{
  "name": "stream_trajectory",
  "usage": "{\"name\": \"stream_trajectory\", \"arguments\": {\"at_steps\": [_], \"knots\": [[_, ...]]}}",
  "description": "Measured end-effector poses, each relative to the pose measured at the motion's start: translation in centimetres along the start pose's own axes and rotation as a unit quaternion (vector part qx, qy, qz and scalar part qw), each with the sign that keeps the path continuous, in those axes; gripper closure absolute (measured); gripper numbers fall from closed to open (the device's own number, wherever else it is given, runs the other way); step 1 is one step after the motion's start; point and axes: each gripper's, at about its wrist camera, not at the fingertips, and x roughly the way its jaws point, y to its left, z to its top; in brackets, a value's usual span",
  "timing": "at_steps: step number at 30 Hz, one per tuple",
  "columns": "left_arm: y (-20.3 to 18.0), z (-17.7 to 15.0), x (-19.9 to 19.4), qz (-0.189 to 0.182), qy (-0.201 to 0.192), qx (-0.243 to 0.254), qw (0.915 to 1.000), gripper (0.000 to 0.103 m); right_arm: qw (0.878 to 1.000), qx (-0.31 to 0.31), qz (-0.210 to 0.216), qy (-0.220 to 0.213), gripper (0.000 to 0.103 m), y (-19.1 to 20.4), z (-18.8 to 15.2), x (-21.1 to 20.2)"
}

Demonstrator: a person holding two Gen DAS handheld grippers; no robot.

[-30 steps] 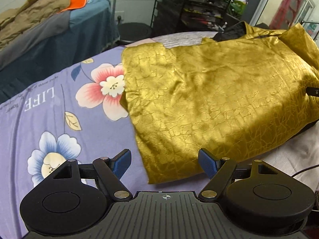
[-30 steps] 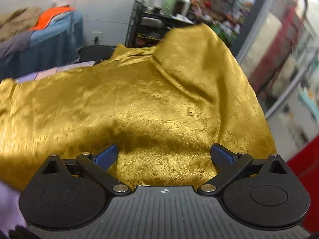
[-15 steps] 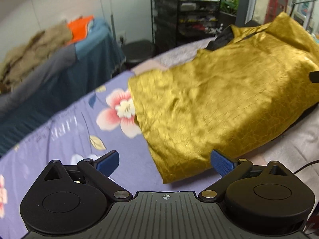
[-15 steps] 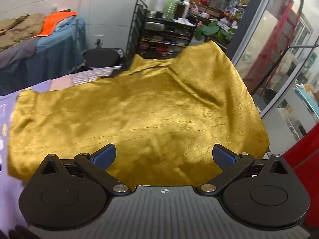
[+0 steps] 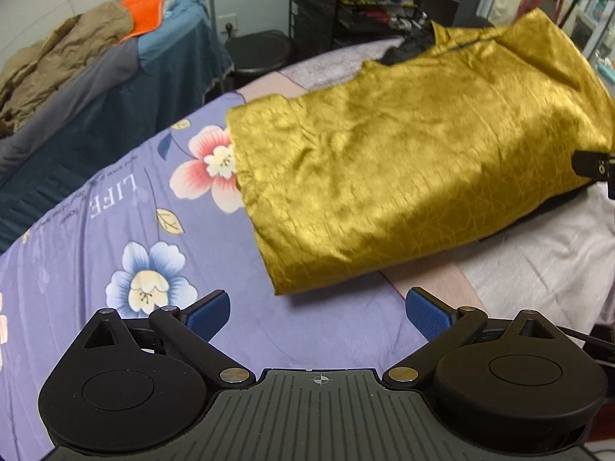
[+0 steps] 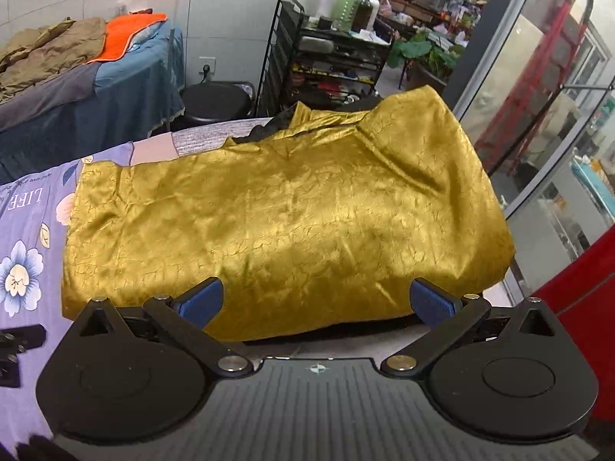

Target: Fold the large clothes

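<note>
A shiny gold garment [image 5: 403,176] lies folded into a long rectangle on the purple floral sheet [image 5: 115,238]. In the right wrist view the gold garment [image 6: 284,223] fills the middle, with dark lining showing at its far collar and under its near edge. My left gripper [image 5: 317,313] hovers open over the sheet, just short of the garment's near corner, nothing between its blue pads. My right gripper [image 6: 317,303] is open too, above the garment's near edge, holding nothing. Part of the right gripper [image 5: 594,165] shows at the left wrist view's right edge.
A second bed [image 5: 127,88] with a blue cover carries brown clothes [image 5: 65,57] and an orange cloth [image 5: 148,5] at the back left. A black stool [image 6: 217,101] and a black wire rack [image 6: 326,65] with bottles stand behind. A red ladder [image 6: 538,65] is at right.
Both grippers have drawn back from the gold garment and risen. The left jaws have widened. The garment lies flatter than a second ago.
</note>
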Motion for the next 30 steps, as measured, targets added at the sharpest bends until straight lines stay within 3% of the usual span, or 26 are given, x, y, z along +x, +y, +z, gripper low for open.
{"name": "stream_trajectory", "arguments": {"at_steps": [6,18,30], "knots": [[-1.8,-0.2,1.0,0.006,0.019,0.020,0.9996,0.000,1.000,-0.001,0.008,0.017,0.001,0.7,-0.3,0.0],[-2.9,0.7,1.8,0.012,0.034,0.008,0.9993,0.000,0.999,-0.006,0.025,0.020,0.001,0.2,-0.4,0.4],[-4.2,1.0,1.2,0.011,0.003,0.026,0.9996,0.000,0.999,-0.015,0.032,0.026,0.001,-0.2,-0.6,1.6]]}}
